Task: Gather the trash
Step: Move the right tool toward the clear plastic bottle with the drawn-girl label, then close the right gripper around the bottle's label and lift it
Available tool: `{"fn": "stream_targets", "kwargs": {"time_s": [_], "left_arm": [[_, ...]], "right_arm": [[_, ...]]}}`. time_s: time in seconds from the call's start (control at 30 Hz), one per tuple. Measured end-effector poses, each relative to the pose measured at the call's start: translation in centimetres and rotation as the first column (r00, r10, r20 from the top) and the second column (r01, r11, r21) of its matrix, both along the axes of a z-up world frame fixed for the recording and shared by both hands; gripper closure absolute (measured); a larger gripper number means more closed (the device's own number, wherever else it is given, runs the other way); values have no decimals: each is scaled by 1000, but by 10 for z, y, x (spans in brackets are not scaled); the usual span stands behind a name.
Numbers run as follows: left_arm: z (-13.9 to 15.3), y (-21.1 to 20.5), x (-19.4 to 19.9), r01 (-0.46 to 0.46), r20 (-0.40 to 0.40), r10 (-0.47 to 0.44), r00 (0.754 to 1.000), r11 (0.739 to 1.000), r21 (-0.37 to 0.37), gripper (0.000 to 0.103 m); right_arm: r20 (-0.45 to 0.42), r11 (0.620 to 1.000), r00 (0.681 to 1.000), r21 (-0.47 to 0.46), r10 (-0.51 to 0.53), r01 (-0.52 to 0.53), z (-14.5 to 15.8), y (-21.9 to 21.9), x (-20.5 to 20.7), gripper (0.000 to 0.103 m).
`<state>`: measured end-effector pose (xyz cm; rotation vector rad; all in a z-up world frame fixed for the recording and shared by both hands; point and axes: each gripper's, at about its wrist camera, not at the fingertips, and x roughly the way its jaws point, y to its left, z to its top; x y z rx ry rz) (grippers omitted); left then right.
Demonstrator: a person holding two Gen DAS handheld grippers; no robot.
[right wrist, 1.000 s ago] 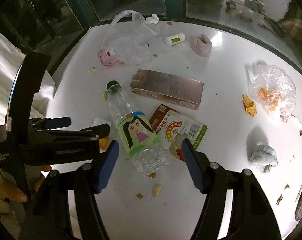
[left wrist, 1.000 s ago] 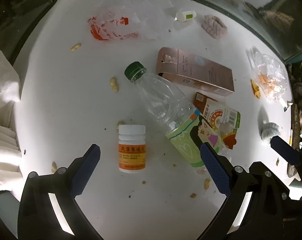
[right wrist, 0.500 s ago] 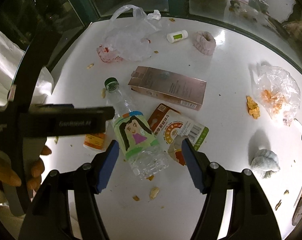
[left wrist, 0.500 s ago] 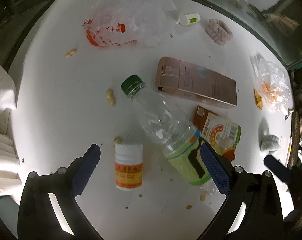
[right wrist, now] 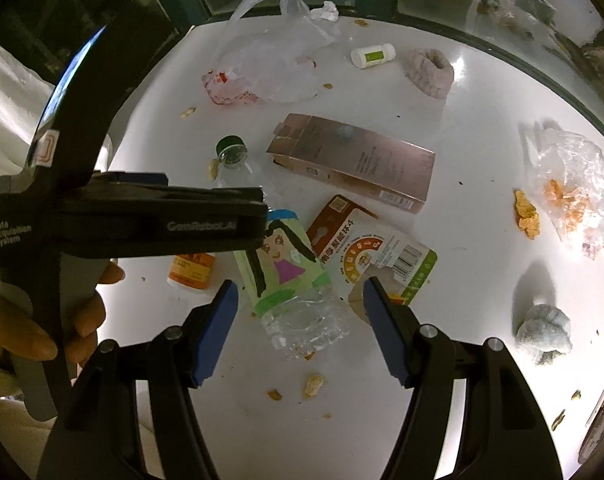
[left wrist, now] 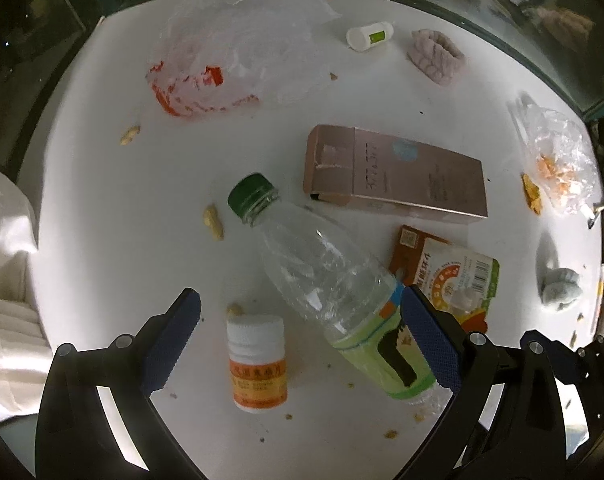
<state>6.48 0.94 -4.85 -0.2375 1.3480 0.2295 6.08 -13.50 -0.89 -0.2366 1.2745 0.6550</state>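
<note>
A clear plastic bottle point(left wrist: 334, 280) with a green cap and drawn label lies on the white table point(left wrist: 102, 208); it also shows in the right wrist view point(right wrist: 286, 276). A white pill bottle point(left wrist: 257, 362) with orange label lies beside it. My left gripper point(left wrist: 302, 344) is open above the pill bottle and the bottle's base. My right gripper point(right wrist: 298, 328) is open, its fingers on either side of the bottle's base. A pink carton point(left wrist: 394, 176) and an orange-green box point(left wrist: 450, 276) lie behind.
A crumpled plastic bag point(left wrist: 238, 60), a small white vial point(left wrist: 369, 35), a pinkish lump point(left wrist: 436, 58), a bag of orange crumbs point(left wrist: 558, 160), a grey wad point(left wrist: 560, 288) and scattered peanut shells. White cloth point(left wrist: 6, 280) hangs at the left edge.
The left gripper has pulled back and risen, so the pill bottle and bottle sit lower in its view. In the right wrist view the left gripper now crosses over the bottle's neck.
</note>
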Motion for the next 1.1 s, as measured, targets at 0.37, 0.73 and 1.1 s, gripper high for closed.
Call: {"fn": "stream_targets", "kwargs": {"time_s": [0.37, 0.73, 1.1], "left_arm": [[-18, 3, 14, -13, -45, 12, 999, 999, -33, 6], [-35, 4, 23, -38, -80, 31, 996, 995, -88, 6], [-62, -2, 37, -54, -155, 45, 987, 997, -54, 6]], "right_arm": [[-29, 999, 999, -14, 45, -45, -13, 8, 6, 40], [-57, 996, 995, -33, 79, -81, -28, 16, 13, 40], [-52, 993, 992, -34, 115, -116, -43, 25, 18, 40]]}}
